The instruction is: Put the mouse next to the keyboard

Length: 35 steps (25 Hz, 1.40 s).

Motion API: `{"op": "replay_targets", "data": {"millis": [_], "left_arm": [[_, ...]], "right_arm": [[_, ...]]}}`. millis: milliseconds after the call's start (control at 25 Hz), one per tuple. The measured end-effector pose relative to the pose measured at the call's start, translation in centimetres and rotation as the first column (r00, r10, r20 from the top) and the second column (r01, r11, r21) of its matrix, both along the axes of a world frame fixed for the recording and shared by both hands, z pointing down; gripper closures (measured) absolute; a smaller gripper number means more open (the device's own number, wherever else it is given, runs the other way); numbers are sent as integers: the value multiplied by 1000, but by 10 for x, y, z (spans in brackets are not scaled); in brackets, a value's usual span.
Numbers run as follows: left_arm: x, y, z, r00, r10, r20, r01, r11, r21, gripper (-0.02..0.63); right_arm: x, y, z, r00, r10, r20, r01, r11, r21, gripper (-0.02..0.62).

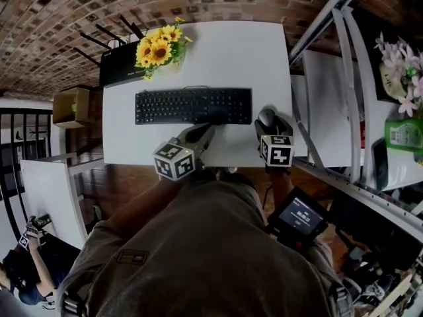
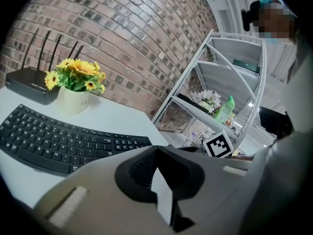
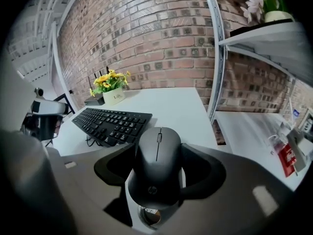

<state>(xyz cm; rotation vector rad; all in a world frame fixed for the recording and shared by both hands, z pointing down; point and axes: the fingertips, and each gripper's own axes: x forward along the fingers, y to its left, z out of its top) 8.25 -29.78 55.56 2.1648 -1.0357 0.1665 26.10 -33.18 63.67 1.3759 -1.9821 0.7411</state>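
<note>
A black mouse (image 1: 267, 117) (image 3: 157, 165) sits between the jaws of my right gripper (image 1: 268, 123) (image 3: 159, 153), which is shut on its sides, just right of the black keyboard (image 1: 193, 105) (image 3: 112, 124) and close over the white table (image 1: 225, 51). My left gripper (image 1: 205, 131) (image 2: 156, 149) hovers at the keyboard's (image 2: 54, 138) front edge near its right half. Its jaws meet at the tips with nothing between them.
A pot of sunflowers (image 1: 158, 48) and a black router (image 1: 119, 68) stand behind the keyboard. A white metal shelf rack (image 1: 330, 98) with a green bottle (image 1: 403, 136) and flowers stands close to the table's right edge. A cardboard box (image 1: 71, 105) lies on the floor at left.
</note>
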Motion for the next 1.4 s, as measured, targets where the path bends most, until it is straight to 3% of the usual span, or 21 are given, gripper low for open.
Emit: {"op": "replay_targets", "data": {"millis": [720,1160,1240,1400], "left_arm": [[-21,-17,19,999,-36,-4,36,998,-57,606],[-24,-18,22,1000,-22,3,22,997,-72,606],[-25,-18,22,1000,-22,6,22,997,-69,606],[-28,-17,18,1000,-27,10,28,998,-56,606]], "right_arm": [[12,-26,36,995,47,-85,-55,994,-91,288],[10,-27,37,994,40,-97,-50,994,-97,277],[10,-28,35,995,35,-94,-44,995,-90,241],[8,-30,23,995,27,-94,-32,998,-54,225]]}}
